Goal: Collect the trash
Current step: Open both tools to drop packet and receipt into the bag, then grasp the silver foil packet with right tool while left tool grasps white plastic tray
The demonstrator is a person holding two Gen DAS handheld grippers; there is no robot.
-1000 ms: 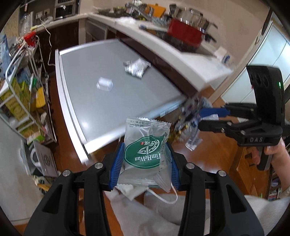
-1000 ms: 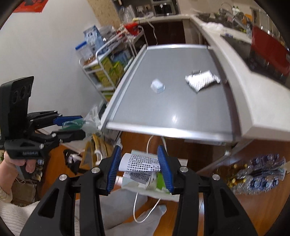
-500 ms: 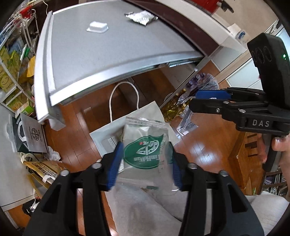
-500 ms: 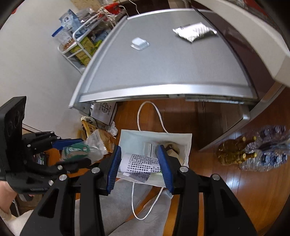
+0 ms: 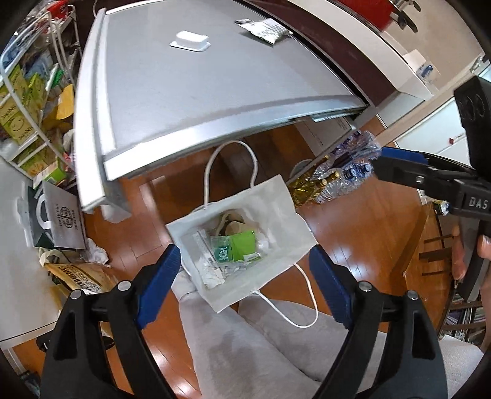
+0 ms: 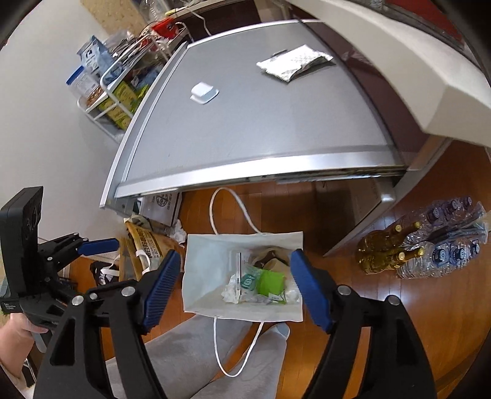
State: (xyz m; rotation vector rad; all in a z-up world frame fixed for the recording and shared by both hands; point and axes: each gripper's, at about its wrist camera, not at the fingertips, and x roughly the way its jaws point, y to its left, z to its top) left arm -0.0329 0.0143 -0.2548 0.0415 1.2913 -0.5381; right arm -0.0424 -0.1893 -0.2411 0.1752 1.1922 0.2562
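Observation:
A white paper bag (image 5: 282,211) with rope handles stands open on the wooden floor below the grey table (image 5: 190,92); it also shows in the right wrist view (image 6: 202,276). Inside lie a green-and-white wrapper (image 5: 222,250), a bright green packet (image 5: 244,245) and crumpled papers (image 6: 233,290). My left gripper (image 5: 245,270) is open and empty above the bag. My right gripper (image 6: 234,285) is open and empty above the bag too. On the table remain a small white plastic cup (image 5: 190,41) and a silver foil packet (image 5: 264,27).
Water bottles and gold-capped bottles (image 6: 429,245) lie on the floor to the right. A wire shelf with boxes (image 5: 21,101) stands left of the table. Paper bags (image 5: 61,221) crowd the floor at the left. My grey-trousered legs (image 5: 245,343) are under the grippers.
Both grippers tipped down over the bag and opened. The green-and-white wrapper left the left gripper and the printed paper left the right gripper; both now lie in the bag.

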